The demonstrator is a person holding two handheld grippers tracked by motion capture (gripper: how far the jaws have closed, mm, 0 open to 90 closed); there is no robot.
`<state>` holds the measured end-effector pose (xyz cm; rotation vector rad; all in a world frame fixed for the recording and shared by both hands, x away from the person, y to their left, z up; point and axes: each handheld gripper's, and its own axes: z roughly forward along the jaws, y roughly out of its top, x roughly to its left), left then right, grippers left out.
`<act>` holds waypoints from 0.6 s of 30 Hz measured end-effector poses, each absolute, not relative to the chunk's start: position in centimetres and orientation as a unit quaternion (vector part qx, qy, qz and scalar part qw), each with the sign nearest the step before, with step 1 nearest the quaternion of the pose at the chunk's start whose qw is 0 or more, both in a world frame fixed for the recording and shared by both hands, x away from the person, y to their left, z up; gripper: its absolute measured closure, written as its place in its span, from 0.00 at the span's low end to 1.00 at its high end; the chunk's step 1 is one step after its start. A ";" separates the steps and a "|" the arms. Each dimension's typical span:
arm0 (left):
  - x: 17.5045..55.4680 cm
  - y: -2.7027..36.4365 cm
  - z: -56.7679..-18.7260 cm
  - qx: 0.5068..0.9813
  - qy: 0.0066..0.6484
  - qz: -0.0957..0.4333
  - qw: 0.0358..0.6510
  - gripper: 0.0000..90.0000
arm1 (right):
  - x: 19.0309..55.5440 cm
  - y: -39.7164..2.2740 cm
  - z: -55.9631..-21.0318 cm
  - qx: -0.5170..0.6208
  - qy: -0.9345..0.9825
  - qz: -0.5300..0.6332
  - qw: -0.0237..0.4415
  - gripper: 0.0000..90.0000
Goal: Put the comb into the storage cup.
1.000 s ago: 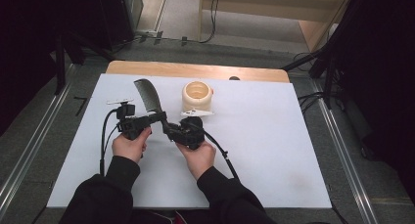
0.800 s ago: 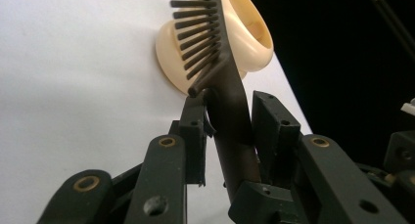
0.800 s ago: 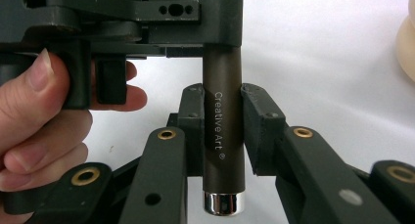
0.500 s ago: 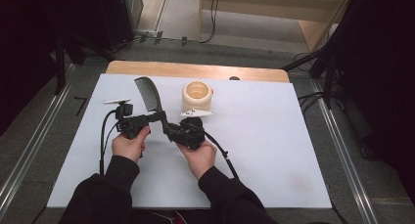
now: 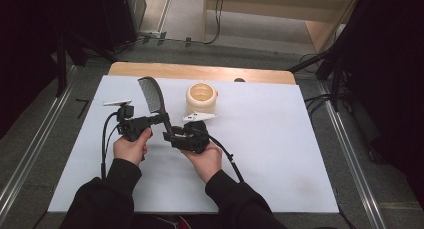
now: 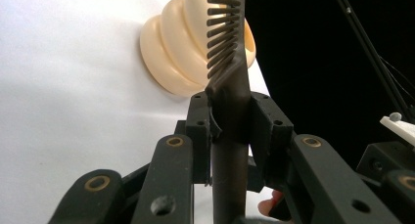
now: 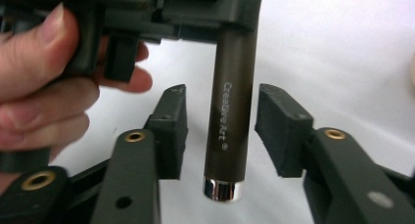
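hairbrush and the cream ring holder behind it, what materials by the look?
Hairbrush: probably plastic. Matte dark brown handle with printed lettering, moulded-looking stiff bristles, and a shiny chrome-like end cap, metal or plated. Left hand-held gripper clamps it; right hand-held gripper stands open around the handle.
Cream holder: smooth, satin, stacked rounded rings; looks like plastic or silicone, can't tell which.

Brush (image 5: 151,98) perhaps slightly more upright.
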<state>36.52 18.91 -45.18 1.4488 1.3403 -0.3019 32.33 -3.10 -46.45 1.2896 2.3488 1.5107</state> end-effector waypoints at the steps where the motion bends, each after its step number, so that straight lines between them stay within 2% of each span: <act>1: 36.5 18.9 -45.2 0.613 0.562 -0.124 0.542 0.80 | 32.3 -3.2 -46.4 0.415 0.767 0.489 0.025 0.51; 7: 36.6 19.1 -45.0 0.625 0.557 -0.115 0.534 0.80 | 32.3 -3.8 -46.4 0.392 0.783 0.482 0.020 0.40; 18: 36.6 19.2 -45.1 0.633 0.559 -0.111 0.524 0.80 | 32.1 -5.0 -46.7 0.356 0.807 0.471 0.021 0.33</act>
